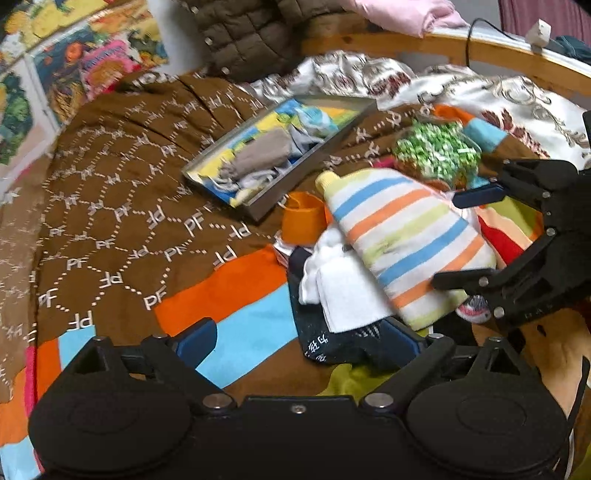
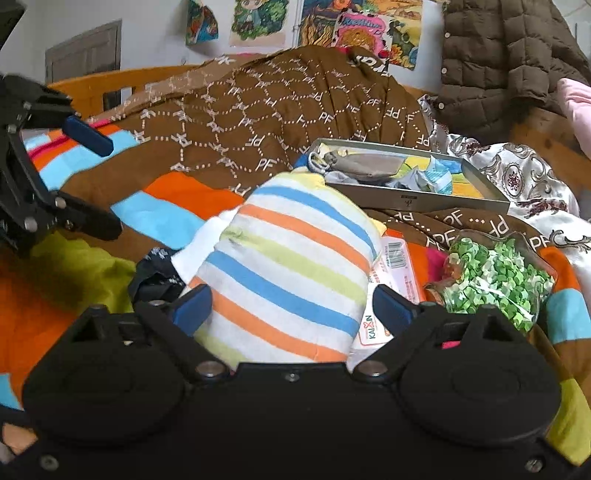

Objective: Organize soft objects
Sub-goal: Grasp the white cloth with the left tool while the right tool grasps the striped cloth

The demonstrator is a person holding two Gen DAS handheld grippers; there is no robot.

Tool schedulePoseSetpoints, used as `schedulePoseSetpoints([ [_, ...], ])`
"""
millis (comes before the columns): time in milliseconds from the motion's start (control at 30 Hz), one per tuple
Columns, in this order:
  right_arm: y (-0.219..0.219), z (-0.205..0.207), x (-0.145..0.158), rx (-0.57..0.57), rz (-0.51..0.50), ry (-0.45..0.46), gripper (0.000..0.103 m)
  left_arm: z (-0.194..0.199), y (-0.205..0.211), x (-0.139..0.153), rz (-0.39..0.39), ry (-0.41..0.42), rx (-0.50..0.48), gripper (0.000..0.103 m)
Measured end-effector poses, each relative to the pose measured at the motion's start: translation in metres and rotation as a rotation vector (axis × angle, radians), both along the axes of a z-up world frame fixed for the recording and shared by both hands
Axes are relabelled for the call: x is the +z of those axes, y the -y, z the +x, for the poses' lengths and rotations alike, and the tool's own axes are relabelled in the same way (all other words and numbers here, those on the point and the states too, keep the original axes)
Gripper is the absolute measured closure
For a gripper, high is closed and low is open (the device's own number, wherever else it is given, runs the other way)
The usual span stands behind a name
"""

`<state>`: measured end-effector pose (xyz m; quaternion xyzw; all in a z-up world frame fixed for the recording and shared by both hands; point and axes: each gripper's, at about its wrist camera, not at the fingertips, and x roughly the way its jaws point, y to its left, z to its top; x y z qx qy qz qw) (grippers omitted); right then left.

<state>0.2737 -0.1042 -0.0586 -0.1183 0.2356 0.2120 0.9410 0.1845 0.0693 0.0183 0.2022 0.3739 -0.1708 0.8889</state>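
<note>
Presently we count two grippers: right gripper (image 2: 291,308), fingers wide astride one striped sock (image 2: 288,273), banded blue, orange, green on white; left gripper (image 1: 299,343), fingers wide over one dark sock (image 1: 332,347). One tray (image 1: 295,173) of folded socks beyond, on the bed (image 1: 122,221).

Background items — bed and wall
Brown quilted jacket (image 2: 506,62) hangs over wooden bed frame (image 1: 424,44); cartoon posters (image 2: 354,26) on wall — charger (image 1: 537,32) on rail.
</note>
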Motion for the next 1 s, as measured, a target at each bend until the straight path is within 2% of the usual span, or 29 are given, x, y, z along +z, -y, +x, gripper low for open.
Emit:
schedulePoseSetpoints([
  [33, -0.001, 0.002, -0.002, 0.003, -0.003, 0.002, 0.021, 0.005, 0.000, -0.001, -0.002, -0.021, -0.016, 0.011],
  [100, -0.001, 0.007, -0.005, 0.007, 0.010, -0.004, 0.032, 0.016, 0.000, -0.003, -0.012, -0.056, -0.038, 0.013],
  [267, -0.004, 0.014, -0.013, 0.028, 0.032, -0.018, 0.039, 0.046, 0.005, -0.018, -0.075, -0.130, -0.049, 0.019],
  [333, -0.003, 0.016, -0.013, 0.033, 0.039, -0.020, 0.044, 0.058, 0.008, -0.027, -0.098, -0.173, -0.052, 0.026],
  [433, 0.003, 0.020, -0.012, 0.033, 0.067, -0.035, 0.057, 0.072, 0.009, -0.038, -0.132, -0.229, -0.053, 0.035],
  [500, 0.008, 0.022, -0.010, 0.032, 0.088, -0.048, 0.073, 0.078, 0.009, -0.044, -0.160, -0.263, -0.043, 0.040],
  [600, 0.017, 0.027, -0.008, 0.032, 0.123, -0.062, 0.087, 0.086, 0.006, -0.051, -0.202, -0.319, -0.016, 0.051],
  [767, 0.024, 0.033, -0.011, 0.032, 0.148, -0.079, 0.090, 0.086, 0.008, -0.055, -0.242, -0.372, -0.009, 0.057],
  [867, 0.026, 0.034, -0.011, 0.033, 0.156, -0.081, 0.092, 0.086, 0.011, -0.056, -0.253, -0.389, -0.006, 0.066],
  [900, 0.027, 0.034, -0.011, 0.035, 0.157, -0.080, 0.094, 0.086, 0.013, -0.055, -0.256, -0.395, -0.005, 0.074],
  [933, 0.025, 0.033, -0.011, 0.036, 0.157, -0.079, 0.095, 0.086, 0.014, -0.055, -0.255, -0.404, -0.004, 0.090],
  [967, 0.026, 0.033, -0.010, 0.038, 0.155, -0.076, 0.096, 0.086, 0.015, -0.055, -0.255, -0.414, 0.001, 0.096],
  [1000, 0.023, 0.029, -0.009, 0.038, 0.151, -0.069, 0.097, 0.086, 0.014, -0.053, -0.269, -0.426, 0.014, 0.096],
])
